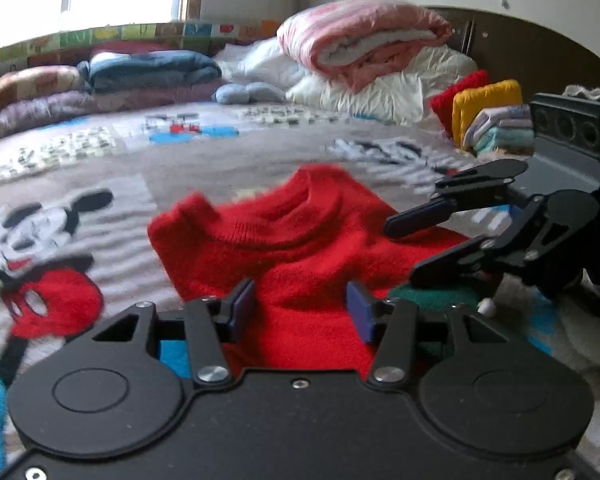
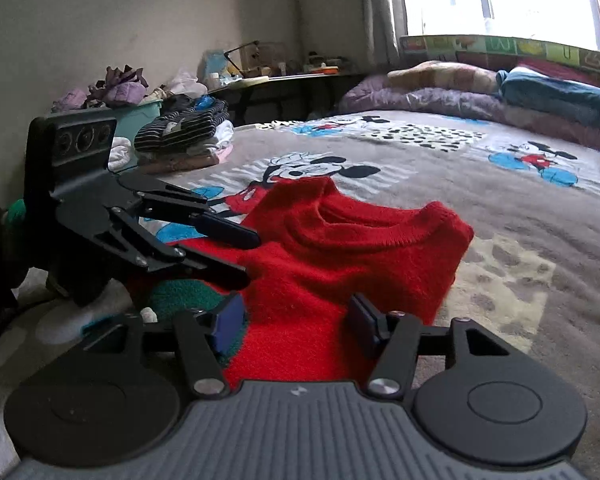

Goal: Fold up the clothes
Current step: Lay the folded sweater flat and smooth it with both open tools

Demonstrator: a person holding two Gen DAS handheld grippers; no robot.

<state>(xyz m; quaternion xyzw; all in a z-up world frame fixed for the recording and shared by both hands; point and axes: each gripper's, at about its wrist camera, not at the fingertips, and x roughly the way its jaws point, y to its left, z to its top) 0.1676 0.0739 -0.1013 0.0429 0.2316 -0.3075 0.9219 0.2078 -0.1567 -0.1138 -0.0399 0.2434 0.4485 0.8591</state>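
Sweater point(image 1: 300, 248), red and knitted, lies on the bedspread point(image 1: 220, 160) just ahead of both claws, its collar on the far side and its near hem passing under their fingertips; it looks narrow, perhaps already folded in at the sides, though I cannot tell for sure. The left claw point(image 1: 302, 312) stands open over the hem, gripping nothing, and the right claw point(image 2: 296, 320) is open and empty too, close beside it. A green cloth point(image 2: 180, 294) lies between them at the hem. The risks, as I judge them: closing here could catch the green cloth or the bedspread along with the knit, and the two claws could knock together.
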